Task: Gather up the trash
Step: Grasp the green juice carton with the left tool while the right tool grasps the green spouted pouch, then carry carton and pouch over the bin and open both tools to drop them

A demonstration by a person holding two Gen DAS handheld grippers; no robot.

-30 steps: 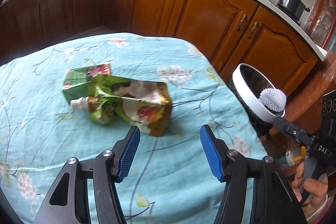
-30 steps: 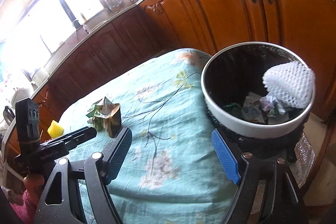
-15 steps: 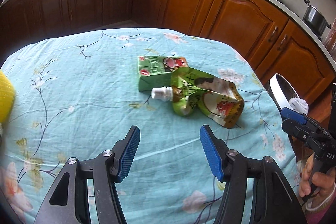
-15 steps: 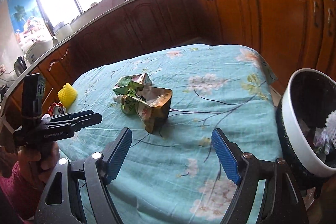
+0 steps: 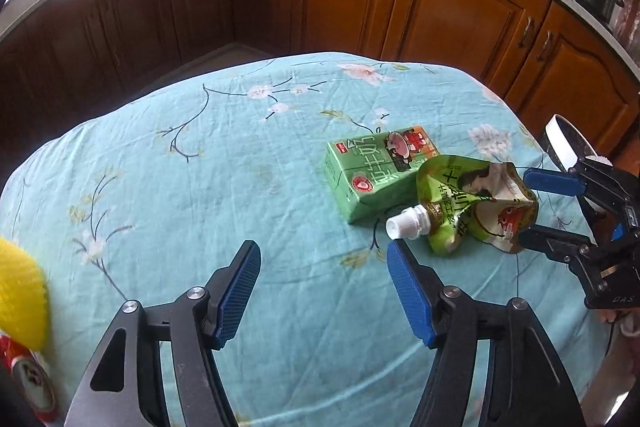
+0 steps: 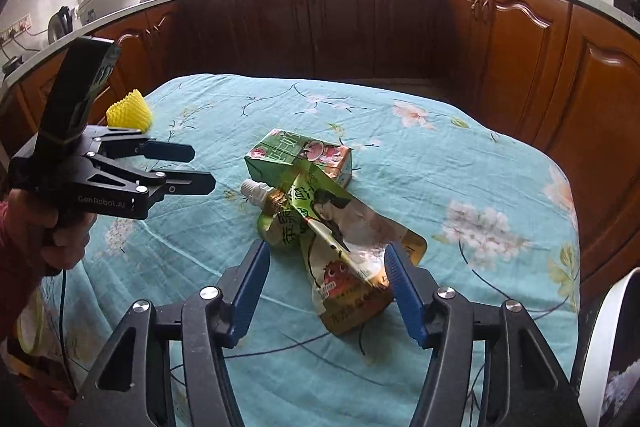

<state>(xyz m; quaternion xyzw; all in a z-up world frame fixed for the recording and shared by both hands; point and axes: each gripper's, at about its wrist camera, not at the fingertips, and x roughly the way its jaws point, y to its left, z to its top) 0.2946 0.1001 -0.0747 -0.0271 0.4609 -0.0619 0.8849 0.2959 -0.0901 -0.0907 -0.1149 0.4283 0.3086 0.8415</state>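
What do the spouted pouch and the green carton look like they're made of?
Spouted pouch: thin glossy plastic or foil laminate, judging by sharp creases and shine, with a hard white cap. Green carton: coated printed paperboard, judging by its crisp edges; probably stiffer.

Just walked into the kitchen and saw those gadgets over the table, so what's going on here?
A person is clearing trash off the table with a handheld gripper in each hand. The right gripper has its jaws around the bottom end of a crumpled spouted drink pouch and has just been closing on it; the pads do not look clamped yet. The left gripper is open and empty, short of the pouch's cap. A green milk carton lies against the pouch. The white-rimmed bin waits at the table's edge.
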